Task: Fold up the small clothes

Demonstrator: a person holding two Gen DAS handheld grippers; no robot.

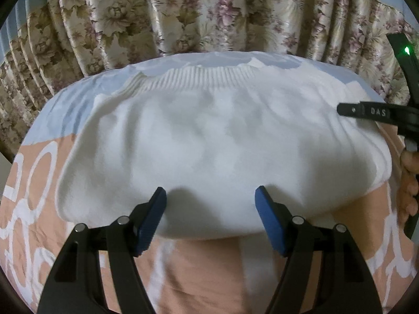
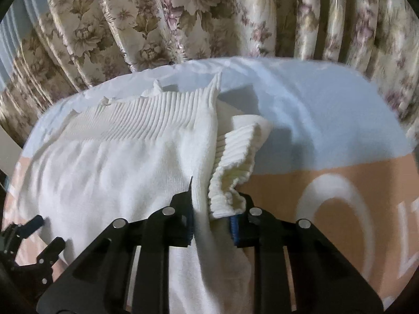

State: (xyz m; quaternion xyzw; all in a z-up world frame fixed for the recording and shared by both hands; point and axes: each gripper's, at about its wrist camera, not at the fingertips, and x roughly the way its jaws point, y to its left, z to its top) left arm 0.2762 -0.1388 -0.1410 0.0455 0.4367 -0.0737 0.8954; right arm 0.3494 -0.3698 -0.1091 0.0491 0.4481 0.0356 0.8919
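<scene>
Behind everything we see a floral curtain (image 1: 183, 13) hanging in deep pleats, cream with brown and mauve flowers, and a strip of pale blue wall at the far left. In front of it lies the bed sheet (image 1: 199, 269), peach with large white shapes on the near part and pale blue on the far part. Spread over most of that sheet is the white sweater (image 1: 209, 144), a soft knit lying fairly flat, its ribbed band (image 1: 199, 78) along the far edge next to the blue part of the sheet. In the right wrist view we find a ribbed cuff (image 2: 235, 162) bunched up at the sweater's right edge, folded onto itself. The left tool (image 1: 210, 193) hovers over the near hem of the sweater with its blue pads well apart and nothing between them. The right tool (image 2: 210, 209) has drawn its jaws in close on the sweater's right edge, and knit fabric is pinched between its pads just under the cuff (the fabric hides the pad tips, so we cannot tell how deep the bite goes). At the right rim of the left wrist view, a hand (image 1: 408, 183) grips that tool's handle.
</scene>
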